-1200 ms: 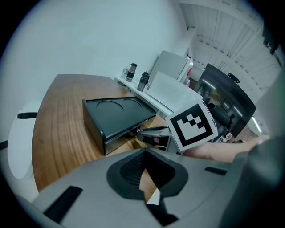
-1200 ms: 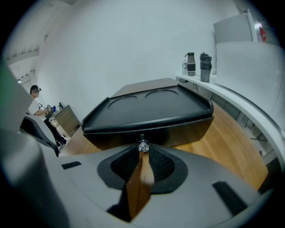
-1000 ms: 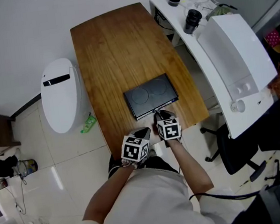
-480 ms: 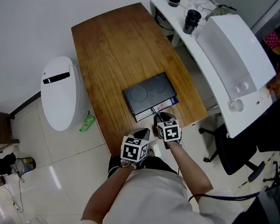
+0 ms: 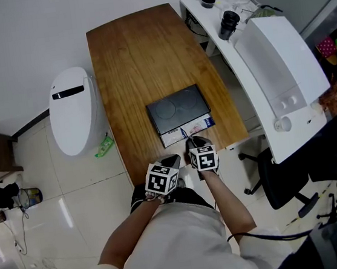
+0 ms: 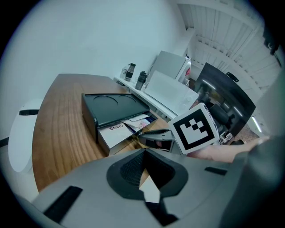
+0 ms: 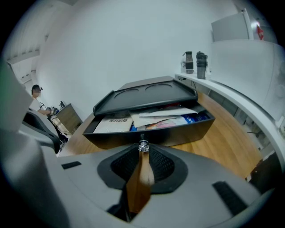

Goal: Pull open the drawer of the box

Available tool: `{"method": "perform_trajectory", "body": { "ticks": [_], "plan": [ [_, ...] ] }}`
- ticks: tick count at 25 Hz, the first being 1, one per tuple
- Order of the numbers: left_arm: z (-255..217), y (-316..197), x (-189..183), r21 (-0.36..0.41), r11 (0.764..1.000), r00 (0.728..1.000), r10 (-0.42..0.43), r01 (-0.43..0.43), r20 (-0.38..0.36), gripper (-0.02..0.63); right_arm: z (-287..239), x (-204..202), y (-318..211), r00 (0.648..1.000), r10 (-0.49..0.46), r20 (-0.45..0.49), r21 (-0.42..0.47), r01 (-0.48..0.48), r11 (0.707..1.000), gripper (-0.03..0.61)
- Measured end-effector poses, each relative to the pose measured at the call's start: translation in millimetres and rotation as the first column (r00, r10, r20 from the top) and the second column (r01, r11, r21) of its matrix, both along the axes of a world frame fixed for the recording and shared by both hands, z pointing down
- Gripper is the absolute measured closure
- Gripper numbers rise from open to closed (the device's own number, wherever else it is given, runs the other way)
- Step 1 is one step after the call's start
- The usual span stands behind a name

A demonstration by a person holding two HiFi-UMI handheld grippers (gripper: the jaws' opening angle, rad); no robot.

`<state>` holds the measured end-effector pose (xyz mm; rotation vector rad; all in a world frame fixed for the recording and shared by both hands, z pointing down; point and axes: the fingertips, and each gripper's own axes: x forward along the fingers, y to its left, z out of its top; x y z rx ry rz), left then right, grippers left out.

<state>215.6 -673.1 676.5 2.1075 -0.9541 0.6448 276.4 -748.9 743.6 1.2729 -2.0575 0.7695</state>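
The left hand-held gripper (image 5: 170, 161) hung at the near edge of the desk (image 5: 141, 61), its jaws together with nothing between them. Just ahead of it and a little to its right sat the black box (image 5: 176, 109), flat on the wood, with two round hollows in its lid. The drawer (image 7: 178, 131) stood partly out of the box's near side, toward both grippers, with papers (image 7: 156, 118) lying in it. The right hand-held gripper (image 5: 189, 140), close beside the left one, was clamped on the small silvery knob (image 7: 143, 145) at the middle of the drawer's front. Beyond it and to its right stood two dark bottles (image 7: 201, 59), well apart from the box.
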Motion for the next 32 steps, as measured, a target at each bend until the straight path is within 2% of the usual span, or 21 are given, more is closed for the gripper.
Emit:
{"method": "perform_trajectory", "body": {
  "ticks": [32],
  "plan": [
    [4, 47, 20, -0.006, 1.000, 1.000, -0.007, 0.007, -0.007, 0.614, 7, 21, 53, 1.000, -0.004, -0.003, -0.016, 0.004, 1.000, 0.520]
  ]
}}
